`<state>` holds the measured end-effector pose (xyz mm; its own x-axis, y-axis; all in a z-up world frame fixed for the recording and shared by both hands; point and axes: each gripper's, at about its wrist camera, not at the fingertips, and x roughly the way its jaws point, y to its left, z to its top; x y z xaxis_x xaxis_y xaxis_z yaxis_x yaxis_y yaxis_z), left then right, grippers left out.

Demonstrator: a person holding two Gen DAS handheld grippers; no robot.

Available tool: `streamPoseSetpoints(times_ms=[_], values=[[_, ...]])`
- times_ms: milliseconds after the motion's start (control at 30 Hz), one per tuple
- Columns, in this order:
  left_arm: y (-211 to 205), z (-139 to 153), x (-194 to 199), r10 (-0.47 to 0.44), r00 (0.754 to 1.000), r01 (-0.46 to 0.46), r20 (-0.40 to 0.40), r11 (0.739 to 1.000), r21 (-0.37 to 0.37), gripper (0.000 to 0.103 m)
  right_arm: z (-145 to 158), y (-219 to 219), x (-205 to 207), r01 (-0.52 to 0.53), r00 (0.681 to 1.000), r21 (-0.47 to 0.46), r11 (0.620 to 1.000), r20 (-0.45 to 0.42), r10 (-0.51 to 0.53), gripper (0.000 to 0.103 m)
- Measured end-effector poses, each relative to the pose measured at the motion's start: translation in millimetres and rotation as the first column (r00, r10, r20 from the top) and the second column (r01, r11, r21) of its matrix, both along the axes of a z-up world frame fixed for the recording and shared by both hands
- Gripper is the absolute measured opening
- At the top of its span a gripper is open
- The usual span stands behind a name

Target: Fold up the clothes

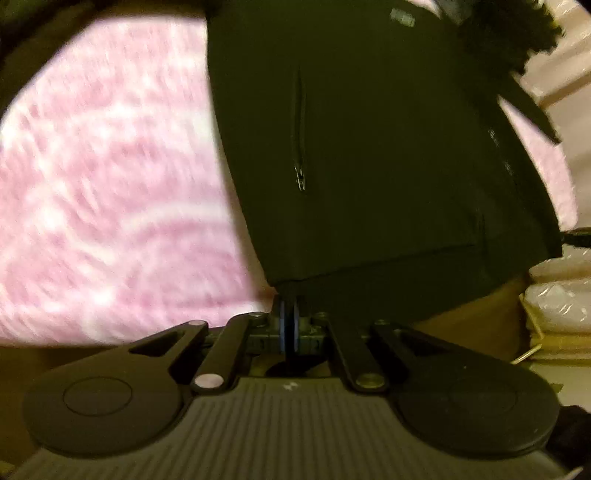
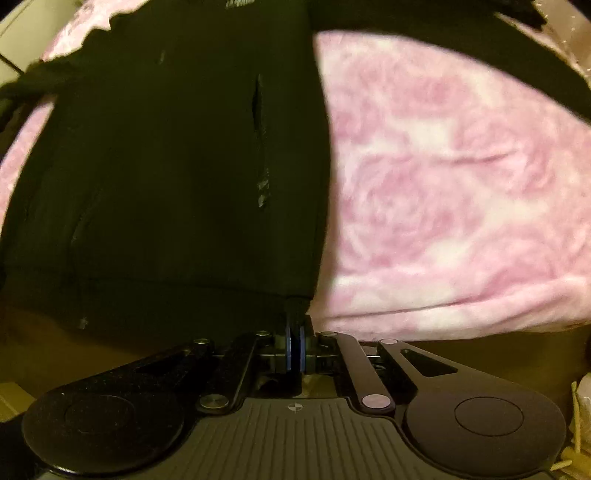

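A black zip jacket lies spread on a pink and white blanket, with a zipped pocket showing. My left gripper is shut on the jacket's near left hem corner. In the right wrist view the same jacket fills the left half over the blanket. My right gripper is shut on the jacket's near right hem corner. Both sets of blue pads are pressed together with dark cloth between them.
The blanket's near edge drops off just ahead of the grippers. Plastic-wrapped pale bundles sit at the right of the left wrist view. A dark sleeve runs across the far right of the blanket.
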<state>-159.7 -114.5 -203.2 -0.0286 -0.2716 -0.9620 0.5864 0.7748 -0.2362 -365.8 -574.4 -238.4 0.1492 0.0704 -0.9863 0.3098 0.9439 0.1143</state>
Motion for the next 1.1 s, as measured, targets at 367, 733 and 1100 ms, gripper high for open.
streamPoseSetpoints(times_ms=[367,733,1100], values=[[23,9,21,0.089,0.993,-0.096,0.078,0.991,0.089,0.022,51,21,40,0.028,0.998,-0.086,0.996,0.066,-0.022,0.068],[48,102,95,0.299,0.919,-0.288,0.258,0.954,-0.082,0.044,141,89,148,-0.006,0.933,-0.023,1.0,0.359,0.014,0.069],[49,145,120,0.462,0.83,-0.44,0.312,0.887,-0.142,0.051,150,112,187,-0.113,0.931,-0.145,0.983,0.33,0.156,0.069]])
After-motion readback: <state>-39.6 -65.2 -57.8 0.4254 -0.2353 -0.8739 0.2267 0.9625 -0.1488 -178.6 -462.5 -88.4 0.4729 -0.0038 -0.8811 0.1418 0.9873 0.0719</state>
